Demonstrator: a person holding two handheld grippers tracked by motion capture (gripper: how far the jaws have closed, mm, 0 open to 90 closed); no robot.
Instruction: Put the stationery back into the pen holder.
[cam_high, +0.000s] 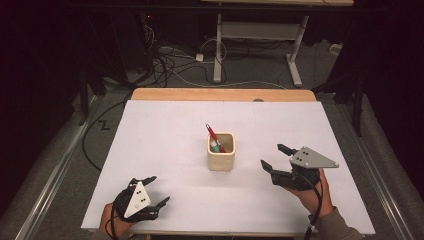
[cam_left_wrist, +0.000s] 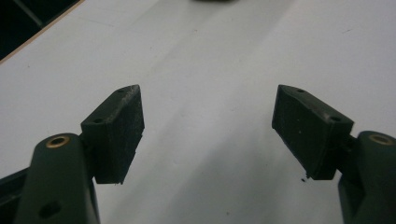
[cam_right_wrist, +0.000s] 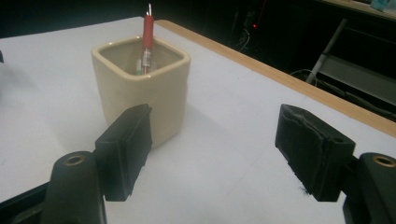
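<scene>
A cream square ceramic cup (cam_high: 221, 152) stands upright near the middle of the white table, with a red pen (cam_high: 213, 135) leaning in it beside something green. In the right gripper view the cup (cam_right_wrist: 140, 88) sits just beyond the left jaw, and the red pen (cam_right_wrist: 148, 37) sticks up out of it. My right gripper (cam_high: 273, 156) rests to the right of the cup, apart from it, open with nothing between its jaws. My left gripper (cam_high: 156, 189) lies near the front left edge, open and empty; its gripper (cam_left_wrist: 208, 123) faces bare white table.
The white sheet (cam_high: 165, 130) covers a wooden table whose far edge (cam_high: 222, 94) shows as a tan strip. Beyond it are a desk frame (cam_high: 257, 47) and cables (cam_high: 170, 62) on the floor. A dark cable (cam_high: 95, 145) runs along the left side.
</scene>
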